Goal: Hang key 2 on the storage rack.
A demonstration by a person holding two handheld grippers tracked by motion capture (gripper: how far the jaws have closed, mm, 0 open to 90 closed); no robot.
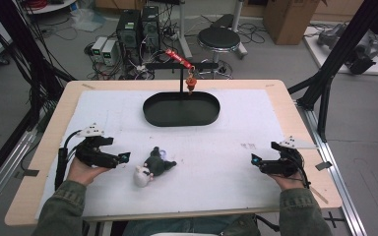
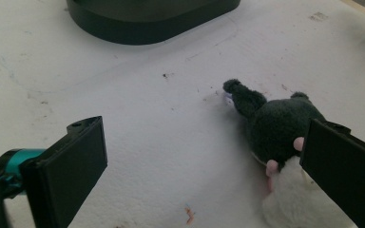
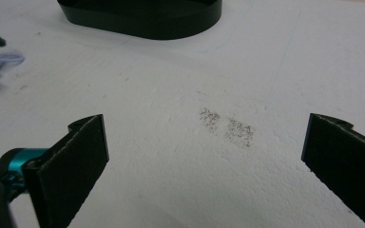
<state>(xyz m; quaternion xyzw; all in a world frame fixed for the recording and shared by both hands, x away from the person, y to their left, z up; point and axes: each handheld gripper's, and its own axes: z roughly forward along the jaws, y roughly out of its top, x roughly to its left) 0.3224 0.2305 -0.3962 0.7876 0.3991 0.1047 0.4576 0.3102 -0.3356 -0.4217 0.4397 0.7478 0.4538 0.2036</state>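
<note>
One plush toy (image 1: 152,166), dark body (white head)

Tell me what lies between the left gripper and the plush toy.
Nothing: in the high view, a short bare stretch of white mat separates the left gripper from the plush toy.

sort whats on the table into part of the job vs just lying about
In the job:
plush toy, nearest the left gripper
left gripper, jaws open
right gripper, jaws open

Lying about:
black tray
stand with red hanging piece
grey smudge on the white cover
</note>
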